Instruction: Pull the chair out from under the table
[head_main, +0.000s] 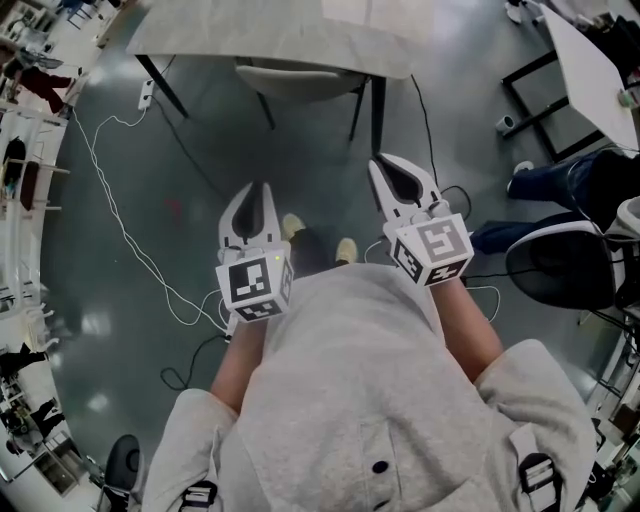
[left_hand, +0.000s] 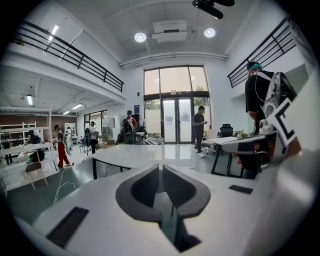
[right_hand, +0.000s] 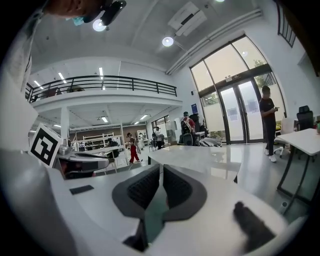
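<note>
The chair (head_main: 300, 80) has a pale shell and dark legs and is tucked under the white table (head_main: 270, 30) at the top of the head view. Both grippers hang in the air short of it, above the grey floor. My left gripper (head_main: 262, 188) is shut with nothing between its jaws, and so is my right gripper (head_main: 384, 162). In the left gripper view the closed left gripper (left_hand: 161, 168) points level across the table top (left_hand: 145, 154). In the right gripper view the closed right gripper (right_hand: 160, 168) faces the same table (right_hand: 200, 157). The chair is hidden in both gripper views.
A white cable (head_main: 120, 230) and dark cables trail over the floor at the left. A black office chair (head_main: 560, 265), a seated person's legs (head_main: 560, 180) and another table (head_main: 595, 70) stand at the right. Several people stand far off by the glass doors (left_hand: 175, 120).
</note>
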